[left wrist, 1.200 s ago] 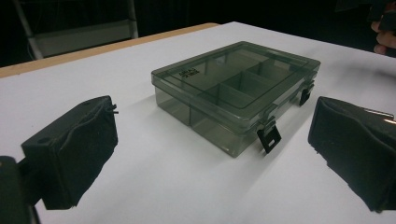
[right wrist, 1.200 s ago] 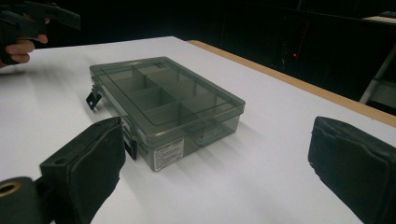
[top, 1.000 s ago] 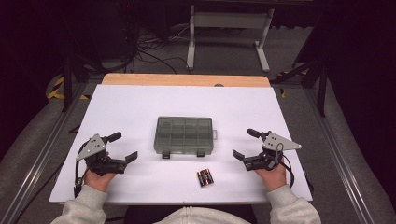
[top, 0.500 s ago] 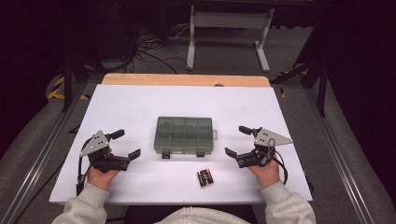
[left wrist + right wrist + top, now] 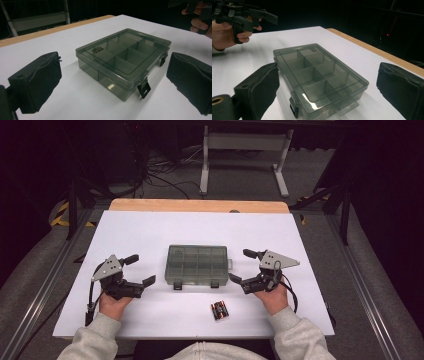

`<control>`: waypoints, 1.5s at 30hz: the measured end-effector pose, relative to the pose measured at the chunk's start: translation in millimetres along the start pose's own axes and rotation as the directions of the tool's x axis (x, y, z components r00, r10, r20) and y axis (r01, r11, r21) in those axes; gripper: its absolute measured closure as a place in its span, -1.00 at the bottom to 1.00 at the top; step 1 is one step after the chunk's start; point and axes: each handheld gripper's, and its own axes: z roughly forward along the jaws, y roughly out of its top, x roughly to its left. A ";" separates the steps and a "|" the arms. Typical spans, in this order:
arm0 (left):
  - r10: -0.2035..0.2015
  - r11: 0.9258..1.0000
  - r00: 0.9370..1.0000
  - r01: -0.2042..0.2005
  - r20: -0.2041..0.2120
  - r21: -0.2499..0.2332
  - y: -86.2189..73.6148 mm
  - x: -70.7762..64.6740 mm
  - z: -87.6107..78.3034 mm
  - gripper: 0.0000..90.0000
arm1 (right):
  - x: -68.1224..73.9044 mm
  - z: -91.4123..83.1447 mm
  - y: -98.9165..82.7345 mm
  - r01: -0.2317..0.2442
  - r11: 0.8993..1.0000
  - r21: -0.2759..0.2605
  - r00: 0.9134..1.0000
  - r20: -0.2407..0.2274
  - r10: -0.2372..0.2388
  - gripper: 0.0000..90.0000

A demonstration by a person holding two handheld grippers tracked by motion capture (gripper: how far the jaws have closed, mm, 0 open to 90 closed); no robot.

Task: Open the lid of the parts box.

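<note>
**Both claws wide, flanking closed organizer box**

Left claw (image 5: 140, 270) sits wide, jaws spread, holding nothing, just left of the organizer box (image 5: 198, 265). Right claw (image 5: 243, 266) same story: wide, nothing between the jaws, just beside the box's right end. Neither touches the box in the high view.

Box: smoky translucent plastic, lid shut, lying flat mid-desk (image 5: 150, 227). Eight compartments in two rows of four visible through the lid; all look empty as far as the tint allows. Two black latches (image 5: 144, 89) on the front edge toward the person, both appear snapped down. Small label on the lid, text unreadable.

Left gripper view: box (image 5: 123, 60) centred between the two black padded jaws, seen corner-on, other hand at top right. Right gripper view: box (image 5: 319, 75) between the jaws, near jaw pad close to the box's short side; contact there can't be told. Left hand with its claw shows at top left.

Batteries (image 5: 219, 310): small cluster, black with orange ends, lying on the desk in front of the box, near the right hand (image 5: 272, 296), apart from both claws.
</note>
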 end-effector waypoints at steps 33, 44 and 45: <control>-0.002 0.993 0.997 -0.008 0.077 0.118 -1.2 6.3 17.7 -0.88 | 1.5 37.8 -2.9 -0.039 0.983 0.182 0.996 -0.069 0.053 -0.75; 0.001 0.980 0.995 -0.020 0.095 0.198 -7.4 3.3 26.2 -0.88 | 3.4 46.1 -14.3 -0.059 0.951 0.305 0.994 -0.070 0.084 -0.70; 0.007 0.978 0.995 -0.027 0.098 0.209 -7.9 2.7 27.4 -0.88 | 3.6 46.1 -15.5 -0.059 0.948 0.314 0.994 -0.069 0.084 -0.70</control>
